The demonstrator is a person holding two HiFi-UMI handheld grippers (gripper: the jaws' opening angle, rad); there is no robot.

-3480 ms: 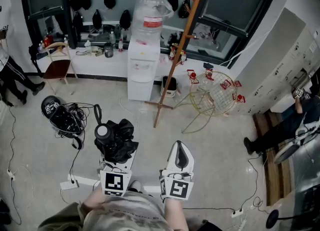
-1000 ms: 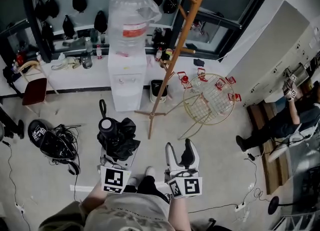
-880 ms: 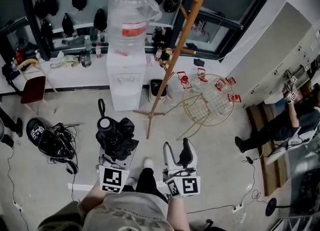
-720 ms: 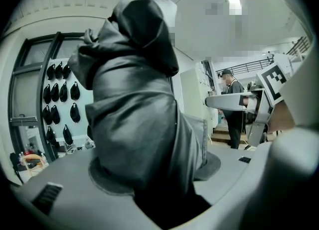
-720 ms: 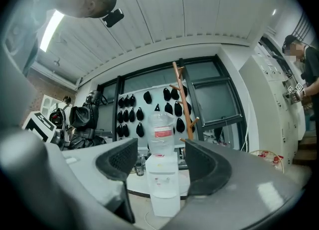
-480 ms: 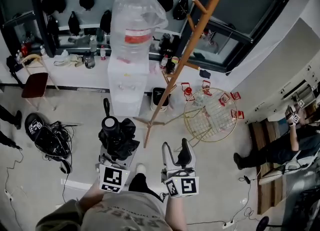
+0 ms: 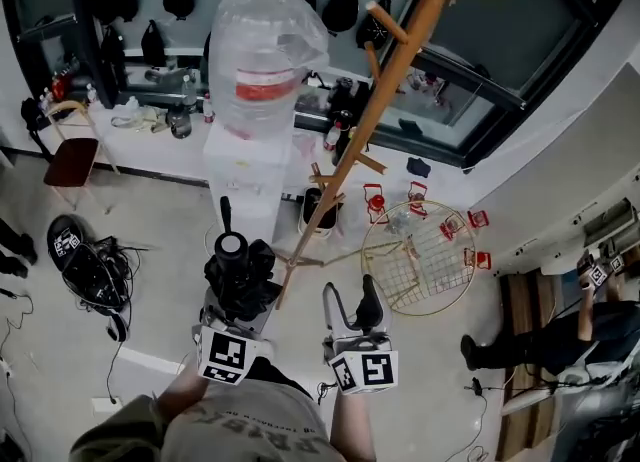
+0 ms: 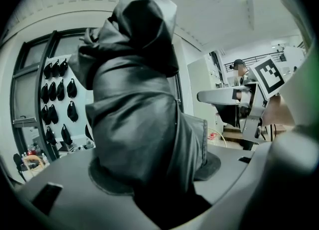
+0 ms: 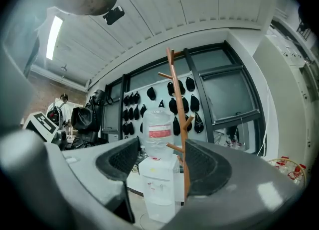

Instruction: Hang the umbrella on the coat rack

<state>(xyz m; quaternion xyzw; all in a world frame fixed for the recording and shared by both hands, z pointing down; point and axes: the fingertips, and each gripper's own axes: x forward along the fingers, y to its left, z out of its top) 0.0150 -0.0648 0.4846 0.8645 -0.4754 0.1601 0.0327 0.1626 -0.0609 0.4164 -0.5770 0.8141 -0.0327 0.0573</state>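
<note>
A black folded umbrella [image 7: 238,275] stands upright in my left gripper [image 7: 238,302], which is shut on its bunched fabric; the handle with its strap [image 7: 226,218] points up. In the left gripper view the umbrella [image 8: 134,109] fills the space between the jaws of the left gripper [image 8: 164,170]. The wooden coat rack [image 7: 380,100] leans across the head view just ahead, its foot close to the umbrella. My right gripper [image 7: 352,300] is open and empty, to the right of the rack's foot. Between its jaws the right gripper [image 9: 162,164] frames the coat rack [image 9: 185,149].
A white water dispenser [image 7: 255,160] with a wrapped bottle stands just left of the rack. A gold wire basket stand [image 7: 420,255] is at the right. A chair [image 7: 75,150] and a tangle of cables [image 7: 85,270] lie at the left. A person [image 7: 560,340] sits at far right.
Both grippers have moved forward toward the coat rack and dispenser, which now loom larger. The umbrella stays held in the left gripper; the right stays open.
</note>
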